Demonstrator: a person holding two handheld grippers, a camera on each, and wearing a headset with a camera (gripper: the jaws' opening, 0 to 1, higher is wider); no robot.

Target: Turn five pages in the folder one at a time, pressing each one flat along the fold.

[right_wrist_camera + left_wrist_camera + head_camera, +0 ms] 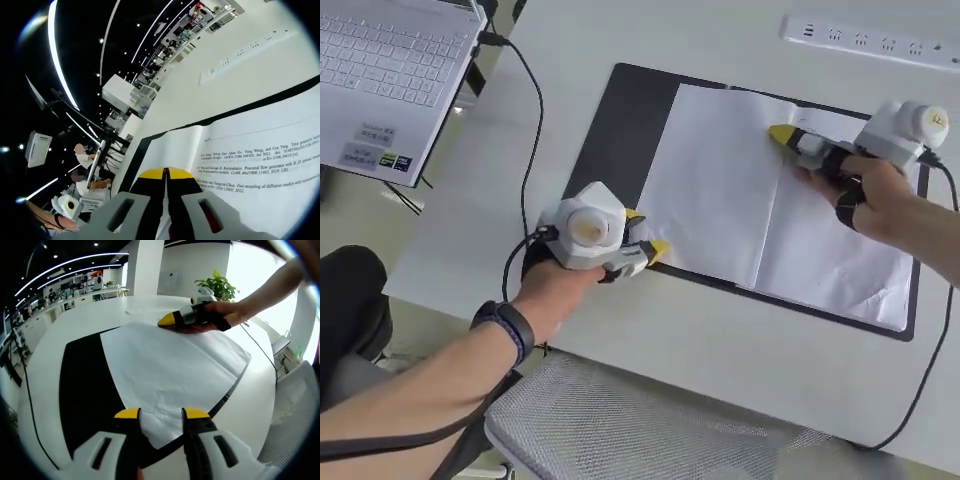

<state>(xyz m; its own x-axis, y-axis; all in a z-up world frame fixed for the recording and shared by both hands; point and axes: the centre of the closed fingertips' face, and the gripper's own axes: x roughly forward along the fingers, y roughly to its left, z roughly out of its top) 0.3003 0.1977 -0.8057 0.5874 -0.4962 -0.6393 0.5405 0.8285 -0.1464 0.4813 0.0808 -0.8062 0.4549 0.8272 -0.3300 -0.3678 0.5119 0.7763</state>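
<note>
a black folder [620, 130] is seen lying open on the white table [720, 330], towards its far edge, with white printed pages [720, 200] spread across it; the left gripper [648, 232] is held at the folder's near edge, jaws spread apart, with the near corner of the left-hand page seen between them in the left gripper view [161, 415]; the right gripper [780, 133] is laid on the paper beside the fold, near the folder's far edge, jaws pressed together [165, 172]; a silver laptop [380, 60] is placed at the far left corner; a white power strip [870, 40] is set along the far edge.
</note>
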